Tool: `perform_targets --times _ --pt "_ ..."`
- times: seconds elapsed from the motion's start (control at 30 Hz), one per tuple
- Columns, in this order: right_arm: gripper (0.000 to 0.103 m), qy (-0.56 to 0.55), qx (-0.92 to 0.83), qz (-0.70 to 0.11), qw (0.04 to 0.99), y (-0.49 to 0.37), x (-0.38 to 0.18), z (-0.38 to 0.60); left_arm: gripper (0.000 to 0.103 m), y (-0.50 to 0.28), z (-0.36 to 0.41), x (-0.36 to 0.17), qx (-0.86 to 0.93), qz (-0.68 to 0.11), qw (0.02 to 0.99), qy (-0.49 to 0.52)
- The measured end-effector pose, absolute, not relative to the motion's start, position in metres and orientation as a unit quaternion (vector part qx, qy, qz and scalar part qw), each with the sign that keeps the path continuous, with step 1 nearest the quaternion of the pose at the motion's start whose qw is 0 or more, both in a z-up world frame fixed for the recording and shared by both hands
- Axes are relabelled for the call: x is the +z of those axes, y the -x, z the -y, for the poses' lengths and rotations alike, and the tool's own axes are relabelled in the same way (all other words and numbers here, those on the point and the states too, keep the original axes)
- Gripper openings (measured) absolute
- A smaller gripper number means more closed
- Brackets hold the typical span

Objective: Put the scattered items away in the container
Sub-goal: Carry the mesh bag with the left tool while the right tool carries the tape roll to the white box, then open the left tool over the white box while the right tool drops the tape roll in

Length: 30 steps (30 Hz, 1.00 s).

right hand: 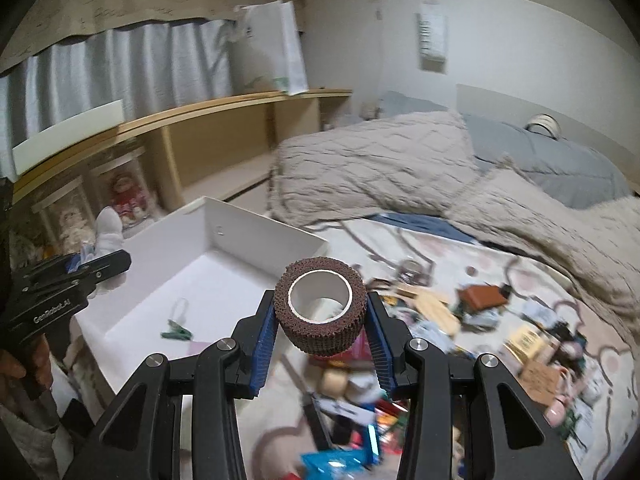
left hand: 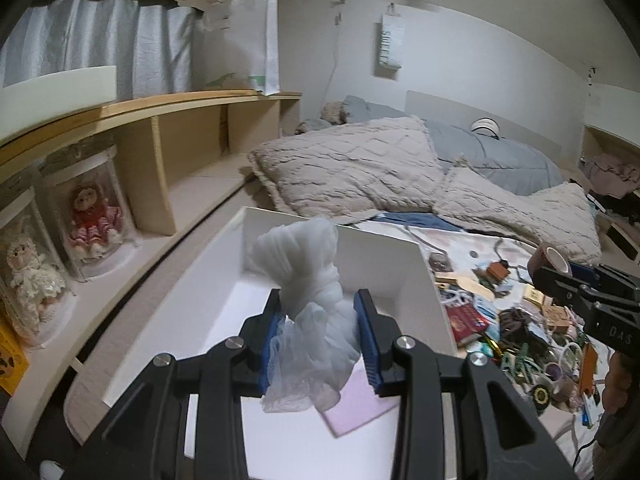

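Note:
My left gripper is shut on a bundle of white gauzy fabric and hangs above the open white box. A pale pink pad lies in the box under it. My right gripper is shut on a brown roll of wrap with a white core, held over the bed just right of the white box. A green clip lies in the box. The right gripper with the brown roll shows at the right edge of the left wrist view. The left gripper with the white fabric shows at the left of the right wrist view.
Several scattered small items lie on the patterned bed cover right of the box. Beige blankets and a grey duvet are heaped behind. A wooden shelf with dolls in clear cases runs along the left.

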State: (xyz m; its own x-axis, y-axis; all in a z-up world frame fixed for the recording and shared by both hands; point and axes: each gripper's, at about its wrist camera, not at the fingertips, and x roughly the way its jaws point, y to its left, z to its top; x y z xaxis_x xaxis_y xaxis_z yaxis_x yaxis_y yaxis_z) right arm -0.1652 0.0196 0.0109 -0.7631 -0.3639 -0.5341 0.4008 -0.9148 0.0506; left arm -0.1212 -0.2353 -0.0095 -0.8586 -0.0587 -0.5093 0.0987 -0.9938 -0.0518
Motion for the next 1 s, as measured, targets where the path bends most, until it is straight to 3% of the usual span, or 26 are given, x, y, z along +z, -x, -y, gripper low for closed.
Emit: perform_targets --times 0.57,1.0 --pt "0.043 -0.340 -0.896 -0.013 0.286 0.210 -0.001 0.062 0.035 0.168 0.274 -0.018 -0.945 -0.040 0.035 -0.324" --pt "0.043 -0.412 -0.859 -0.047 0.301 0.232 -0.038 0.103 0.035 0.207 0.278 -0.047 -0.918 -0.039 0.026 -0.395"
